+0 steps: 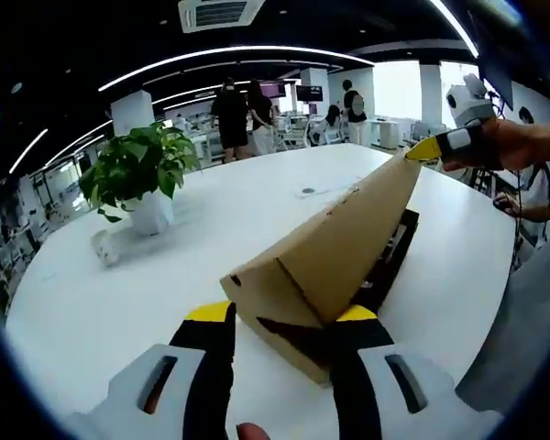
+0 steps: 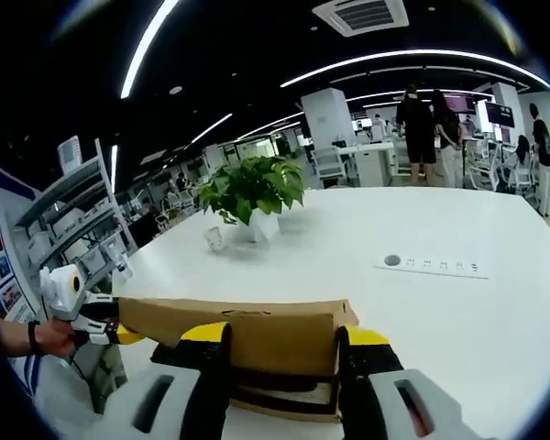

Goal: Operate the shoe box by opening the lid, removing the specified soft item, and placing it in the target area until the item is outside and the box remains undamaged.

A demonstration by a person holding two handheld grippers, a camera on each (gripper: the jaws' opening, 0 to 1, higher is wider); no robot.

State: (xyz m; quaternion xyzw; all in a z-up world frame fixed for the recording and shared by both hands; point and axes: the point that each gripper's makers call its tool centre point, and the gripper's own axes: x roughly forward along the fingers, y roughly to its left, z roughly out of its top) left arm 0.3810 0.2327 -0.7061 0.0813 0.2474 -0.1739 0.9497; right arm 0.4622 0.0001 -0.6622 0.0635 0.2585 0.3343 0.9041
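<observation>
While lid raised, table edge near.

Each hand-held gripper has white body, black yellow-tipped jaws.

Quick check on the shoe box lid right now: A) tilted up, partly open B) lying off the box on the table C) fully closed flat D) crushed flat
A: in the left gripper view the cardboard lid slopes up off the shoe box, leaving a dark gap beneath, with the right gripper at its raised far corner.
</observation>
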